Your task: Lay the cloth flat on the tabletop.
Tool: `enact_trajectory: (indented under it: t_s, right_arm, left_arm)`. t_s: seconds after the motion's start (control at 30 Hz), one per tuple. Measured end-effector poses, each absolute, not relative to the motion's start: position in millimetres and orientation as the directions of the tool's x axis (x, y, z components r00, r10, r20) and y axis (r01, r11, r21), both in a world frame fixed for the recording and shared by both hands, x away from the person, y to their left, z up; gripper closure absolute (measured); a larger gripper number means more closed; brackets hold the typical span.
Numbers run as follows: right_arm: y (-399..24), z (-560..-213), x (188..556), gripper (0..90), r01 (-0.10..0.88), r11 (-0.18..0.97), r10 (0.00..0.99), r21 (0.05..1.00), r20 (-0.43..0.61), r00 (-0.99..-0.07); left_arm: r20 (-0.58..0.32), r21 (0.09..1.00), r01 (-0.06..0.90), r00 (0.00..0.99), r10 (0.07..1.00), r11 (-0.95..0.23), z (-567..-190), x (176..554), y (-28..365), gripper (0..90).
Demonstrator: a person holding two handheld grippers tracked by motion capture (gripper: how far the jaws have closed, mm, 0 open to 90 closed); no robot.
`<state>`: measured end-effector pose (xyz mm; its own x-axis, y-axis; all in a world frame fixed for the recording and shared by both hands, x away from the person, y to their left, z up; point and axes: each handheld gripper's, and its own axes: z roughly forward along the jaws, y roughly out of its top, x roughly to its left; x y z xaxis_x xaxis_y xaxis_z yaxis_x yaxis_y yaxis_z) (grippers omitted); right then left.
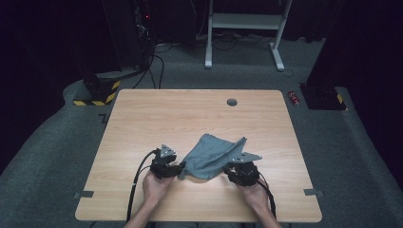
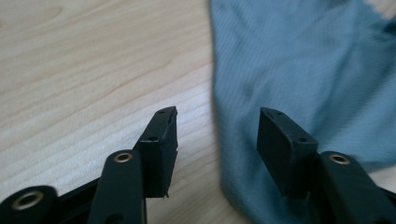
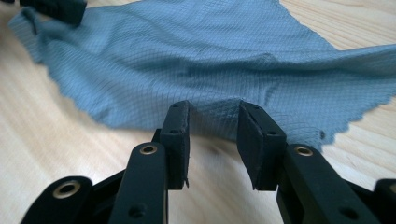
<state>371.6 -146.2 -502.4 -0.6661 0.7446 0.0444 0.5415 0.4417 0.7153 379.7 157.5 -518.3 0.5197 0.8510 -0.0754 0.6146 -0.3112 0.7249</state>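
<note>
On the table [image 1: 142, 118], grey cloth [image 1: 211, 154], near corners behind hand-held grippers.

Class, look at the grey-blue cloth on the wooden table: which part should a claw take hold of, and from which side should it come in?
Probably the near edge of the cloth, coming in low from the person's side. In the right gripper view a small fold of that edge stands up off the table between the open jaws of the right claw, so the pads could likely close on it. The flat middle offers nothing to pinch.
</note>
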Motion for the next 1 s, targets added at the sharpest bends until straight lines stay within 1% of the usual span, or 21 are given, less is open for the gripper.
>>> enact_trajectory:
  t_s: [0.13,0.2,0.23,0.3,0.33,0.4,0.5,0.6,0.7,0.8,0.9,0.93,1.0]
  right_arm:
    - [-137.9,-502.9,380.4,65.2,0.540,0.441,0.750,0.717,0.036,-0.660]
    - [-130.6,-502.4,387.4,69.5,0.540,0.449,0.751,0.712,0.026,-0.659]
    - [-126.6,-502.4,391.1,71.2,0.537,0.460,0.749,0.707,0.016,-0.663]
    - [-118.0,-503.8,398.6,74.4,0.534,0.481,0.745,0.695,-0.003,-0.668]
    - [-114.0,-505.3,402.5,75.8,0.537,0.490,0.744,0.687,-0.008,-0.668]
    - [-106.8,-509.8,410.5,76.4,0.544,0.508,0.743,0.668,-0.021,-0.669]
    - [-100.3,-510.7,419.8,75.0,0.554,0.510,0.748,0.658,-0.021,-0.663]
    - [-99.0,-508.1,422.4,70.9,0.560,0.508,0.754,0.655,-0.023,-0.656]
    - [-110.2,-500.2,411.9,70.7,0.547,0.466,0.754,0.696,0.011,-0.657]
    - [-123.3,-497.0,394.7,70.1,0.552,0.439,0.751,0.709,0.047,-0.658]
    - [-126.3,-502.9,380.5,67.2,0.540,0.469,0.730,0.699,0.038,-0.682]
    - [-124.7,-507.9,377.1,64.3,0.543,0.473,0.728,0.694,0.039,-0.684]
    - [-121.3,-512.3,378.9,63.0,0.545,0.472,0.727,0.693,0.043,-0.685]
  left_arm:
    - [-0.066,0.741,0.600,0.513,0.856,-0.302,-522.3,376.8,157.7,45.0]
    - [-0.048,0.741,0.593,0.515,0.856,-0.316,-522.6,376.4,156.6,43.7]
    - [-0.025,0.745,0.579,0.520,0.854,-0.331,-523.4,376.1,156.1,42.9]
    - [0.002,0.758,0.559,0.513,0.858,-0.336,-526.5,374.1,154.5,39.6]
    - [-0.002,0.757,0.565,0.506,0.863,-0.329,-526.6,374.8,154.9,37.4]
    - [0.001,0.757,0.565,0.504,0.864,-0.330,-526.6,375.1,154.9,36.3]
    - [0.002,0.756,0.566,0.501,0.866,-0.329,-526.7,375.1,154.9,35.3]
    - [0.002,0.756,0.566,0.500,0.866,-0.329,-526.7,375.1,154.9,35.1]
    - [-0.003,0.756,0.570,0.496,0.868,-0.323,-526.8,375.1,154.9,34.5]
    - [-0.004,0.756,0.571,0.495,0.869,-0.321,-526.8,375.3,155.3,33.9]
    - [-0.006,0.756,0.571,0.496,0.868,-0.321,-526.7,375.4,155.5,33.8]
    - [-0.005,0.756,0.571,0.496,0.868,-0.322,-526.7,375.5,155.5,33.7]
    - [-0.005,0.756,0.571,0.496,0.868,-0.322,-526.7,375.5,155.4,33.7]
